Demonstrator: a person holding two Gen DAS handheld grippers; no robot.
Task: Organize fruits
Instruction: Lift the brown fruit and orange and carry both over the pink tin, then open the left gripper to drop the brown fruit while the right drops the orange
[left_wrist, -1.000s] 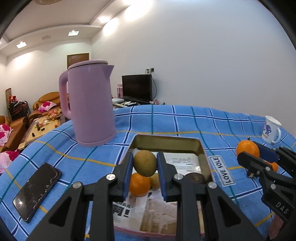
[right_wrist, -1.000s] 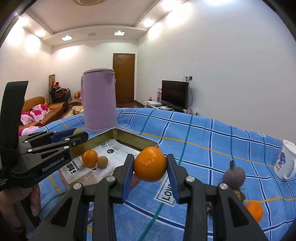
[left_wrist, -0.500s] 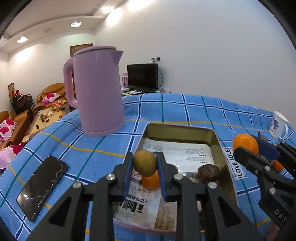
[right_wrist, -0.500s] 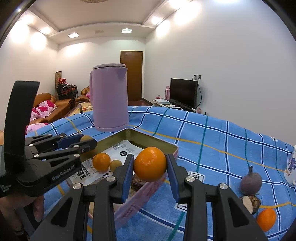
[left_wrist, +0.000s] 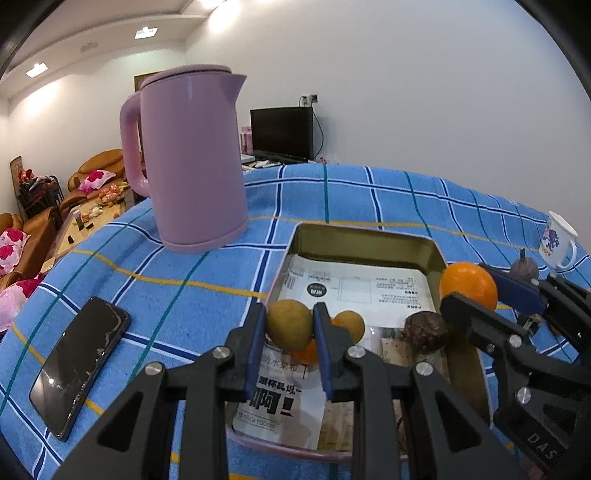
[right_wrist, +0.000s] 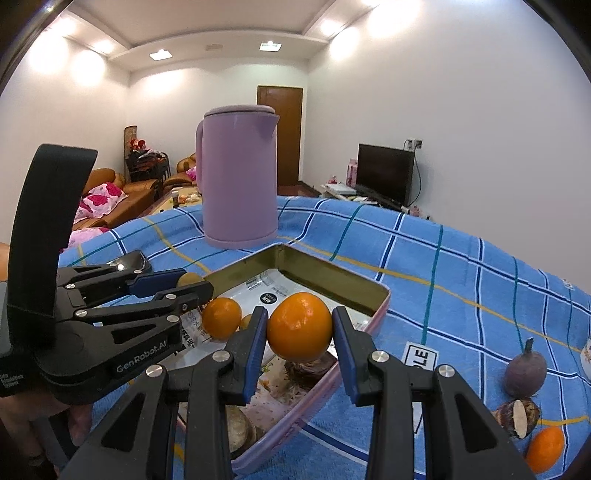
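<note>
— How many fruits are in the grippers?

— Two: the left gripper (left_wrist: 290, 334) clamps a greenish-brown fruit (left_wrist: 289, 329) over the tray (left_wrist: 364, 242), the right gripper (right_wrist: 299, 334) pinches an orange (right_wrist: 299, 326) above the tray's near edge.

— And lying in the tray?

— One orange (right_wrist: 221, 318), one small yellow fruit (left_wrist: 349, 324), one dark fruit (left_wrist: 425, 329) — on newspaper.

— On the cloth?

— One purple fruit (right_wrist: 525, 373), one cut fruit (right_wrist: 517, 412), one orange (right_wrist: 545, 448); also one kettle (left_wrist: 190, 158), one phone (left_wrist: 79, 363), one mug (left_wrist: 558, 240).

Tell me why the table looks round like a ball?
Left wrist view: the fisheye lens bends the blue tablecloth into a dome and darkens the corners. Right wrist view: same bulge, the kettle leans, and ceiling lights glare white; the orange stays sharp.
</note>
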